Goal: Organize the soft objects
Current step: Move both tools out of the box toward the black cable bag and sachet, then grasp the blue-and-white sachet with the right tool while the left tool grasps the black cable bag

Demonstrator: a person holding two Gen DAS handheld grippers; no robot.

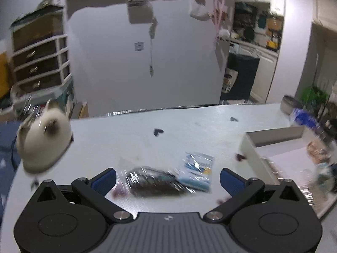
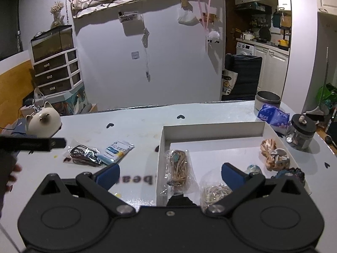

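My left gripper [image 1: 167, 179] is open and empty, just above a clear bag of dark cords [image 1: 153, 181] and a blue-and-white packet [image 1: 197, 170] on the white table; the view is blurred. Both show in the right wrist view, the cord bag [image 2: 84, 155] and the packet [image 2: 117, 150]. My right gripper [image 2: 170, 176] is open and empty over the left wall of a white tray [image 2: 161, 147]. The tray holds a bagged tan cord [image 2: 179, 166], a bagged pale cord [image 2: 213, 191], scrunchies [image 2: 272, 155] and a dark fabric item [image 2: 291, 172].
A white cat-shaped ornament [image 2: 43, 122] stands at the table's left edge. A metal tin [image 2: 267, 102], a blue tissue pack [image 2: 273, 117] and a glass jar [image 2: 301, 133] stand at the back right. The left gripper's body [image 2: 31, 144] reaches in from the left.
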